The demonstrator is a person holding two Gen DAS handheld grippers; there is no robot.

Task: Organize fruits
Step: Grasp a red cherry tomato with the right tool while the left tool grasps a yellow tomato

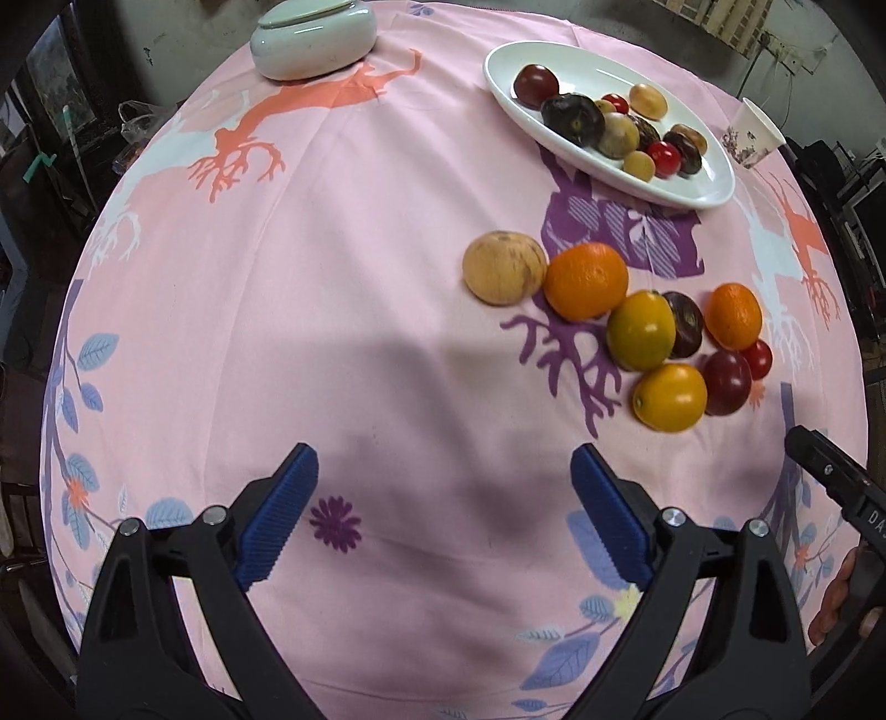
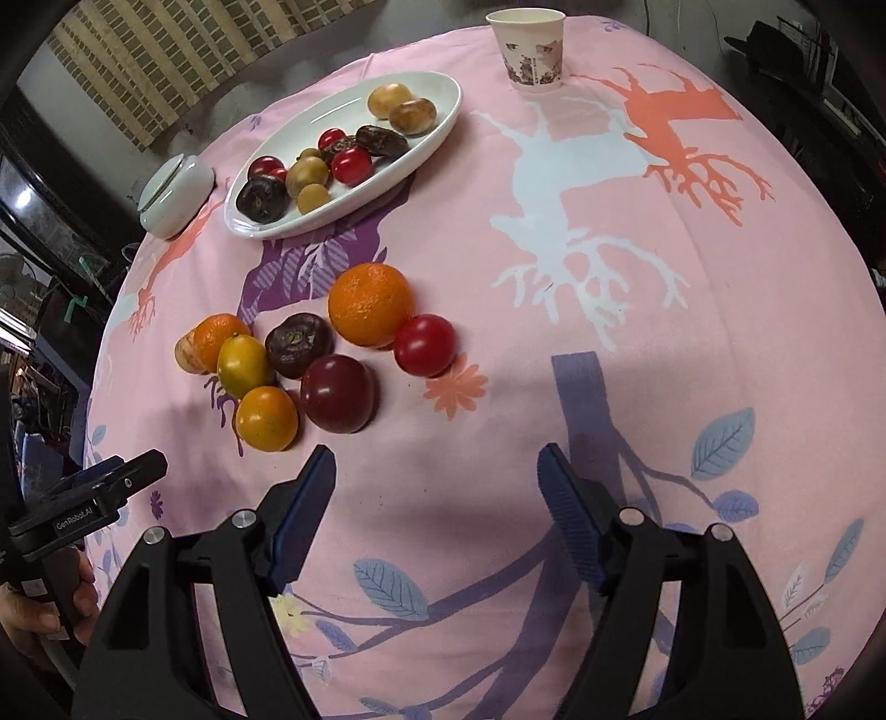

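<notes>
From my left wrist, my left fingers [image 1: 444, 509] stand wide apart over bare pink tabletop [image 1: 332, 332], nothing between them. The loose fruits [image 1: 620, 327] lie in a cluster on the near side of the white plate [image 1: 714, 194], which holds smaller fruits. A lidded bowl [image 1: 313, 39] sits far left of the plate, a paper cup [image 1: 756, 135] right of it.

From my right wrist, my right fingers [image 2: 437, 512] are open and empty. The fruits [image 2: 315, 360] lie near the plate [image 2: 443, 111], on my side of it.
</notes>
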